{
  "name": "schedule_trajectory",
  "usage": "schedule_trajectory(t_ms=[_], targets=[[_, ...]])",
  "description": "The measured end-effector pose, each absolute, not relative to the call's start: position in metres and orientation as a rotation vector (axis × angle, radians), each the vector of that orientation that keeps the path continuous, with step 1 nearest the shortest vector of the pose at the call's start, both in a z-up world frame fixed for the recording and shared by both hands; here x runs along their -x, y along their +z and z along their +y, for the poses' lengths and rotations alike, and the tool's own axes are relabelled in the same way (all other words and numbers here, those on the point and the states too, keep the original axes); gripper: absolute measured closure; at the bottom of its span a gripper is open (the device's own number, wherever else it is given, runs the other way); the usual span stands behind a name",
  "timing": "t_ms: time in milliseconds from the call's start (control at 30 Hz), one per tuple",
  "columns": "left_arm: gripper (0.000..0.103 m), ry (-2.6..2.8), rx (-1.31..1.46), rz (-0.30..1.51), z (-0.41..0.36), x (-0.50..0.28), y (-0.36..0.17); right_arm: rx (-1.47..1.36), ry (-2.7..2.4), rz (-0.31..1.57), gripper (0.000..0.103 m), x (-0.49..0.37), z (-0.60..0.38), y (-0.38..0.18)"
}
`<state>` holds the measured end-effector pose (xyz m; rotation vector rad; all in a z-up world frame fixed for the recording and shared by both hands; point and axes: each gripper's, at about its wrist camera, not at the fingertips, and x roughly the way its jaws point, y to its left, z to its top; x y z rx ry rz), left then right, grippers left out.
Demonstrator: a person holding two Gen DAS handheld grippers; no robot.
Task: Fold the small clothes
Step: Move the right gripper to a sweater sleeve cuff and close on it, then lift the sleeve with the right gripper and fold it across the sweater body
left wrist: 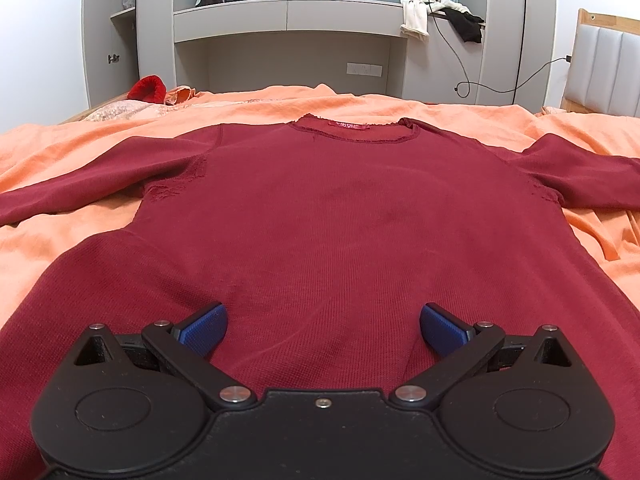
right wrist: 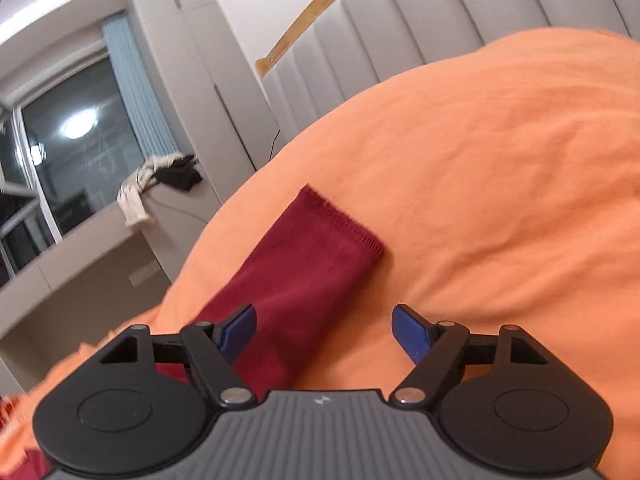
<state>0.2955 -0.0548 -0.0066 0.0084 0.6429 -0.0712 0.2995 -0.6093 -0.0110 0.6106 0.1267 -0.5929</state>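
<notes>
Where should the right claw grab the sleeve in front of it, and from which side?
Probably at the sleeve's cuff end, coming down from above. It lies flat on the orange bedspread, hem free and unfolded, and the open right claw is already lined up along it.

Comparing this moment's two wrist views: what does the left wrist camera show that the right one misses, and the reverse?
Only the left wrist view shows the dark red top's body, neckline label and the open left gripper above its hem. Only the right wrist view shows the sleeve cuff and the open right gripper over that sleeve. Both show the orange bedsheet and clothes on the ledge.
</notes>
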Motion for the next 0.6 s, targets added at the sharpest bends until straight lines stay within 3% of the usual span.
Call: schedule_trajectory(t_ms=[33, 100, 167, 267, 600], targets=[[0.0, -0.071, -0.01, 0.642, -0.055, -0.295, -0.007, -0.615, -0.594, 0.12, 0.034, -0.3, -0.613, -0.011], [0.0, -0.071, -0.01, 0.641, -0.055, -0.295, -0.007, -0.616, -0.607, 0.119, 0.063, -0.302, -0.618, -0.012], [0.0, -0.071, -0.011, 0.642, -0.055, -0.295, -0.007, -0.632, -0.608, 0.127, 0.083, -0.302, -0.623, -0.014], [0.0, -0.071, -0.01, 0.642, -0.055, -0.295, -0.007, -0.644, -0.59, 0.118, 0.097, -0.301, -0.625, -0.016], [0.0, -0.072, -0.009, 0.641, -0.055, -0.295, -0.008, -0.305, -0.565, 0.095, 0.098, -0.31, -0.565, 0.022]])
